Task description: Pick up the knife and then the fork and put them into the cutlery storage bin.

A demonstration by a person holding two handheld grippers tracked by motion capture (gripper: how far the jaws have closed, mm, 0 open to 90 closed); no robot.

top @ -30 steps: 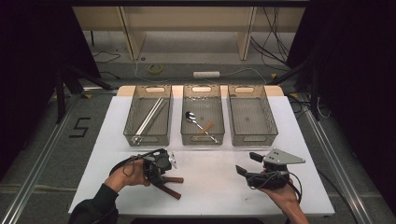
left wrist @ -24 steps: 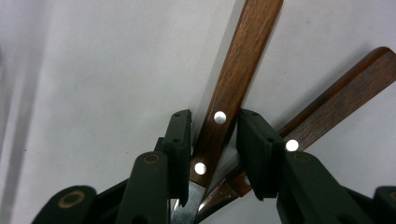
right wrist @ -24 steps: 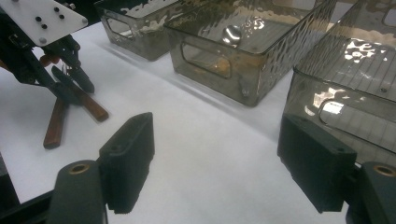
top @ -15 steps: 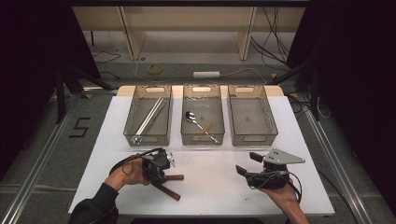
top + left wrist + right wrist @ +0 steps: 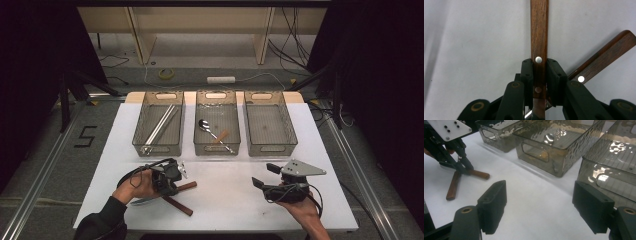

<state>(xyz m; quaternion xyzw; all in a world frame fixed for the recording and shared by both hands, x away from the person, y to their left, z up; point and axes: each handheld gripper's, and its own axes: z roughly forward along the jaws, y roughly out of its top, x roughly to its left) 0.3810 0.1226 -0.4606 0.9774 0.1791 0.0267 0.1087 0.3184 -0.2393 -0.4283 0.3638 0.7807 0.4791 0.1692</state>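
At the lower left of the high view, the left gripper (image 5: pixel 170 181) has just been closing its fingers (image 5: pixel 527 75) on the straight brown wooden knife handle (image 5: pixel 539 37), which lies on the white surface (image 5: pixel 225 195) and crosses a second wooden-handled knife (image 5: pixel 604 57). At the lower right, the right gripper (image 5: pixel 265 176) holds its fingers (image 5: pixel 492 205) wide with nothing between them.

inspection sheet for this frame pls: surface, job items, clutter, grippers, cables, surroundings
Surface: white table, three clear bins at its far edge.
Job's things: two wooden-handled knives crossed near the front left; one knife handle sits between the left gripper's pads, the second handle lies beside it.
Clutter: metal rods in the left bin; spoon in the middle bin; right bin nothing seen.
Grippers: left gripper jaws just closing on the handle; right gripper open, empty.
Cables: trailing from both grippers; more on the floor beyond.
Surroundings: dark curtains, wooden shelf legs, tape roll on the floor.
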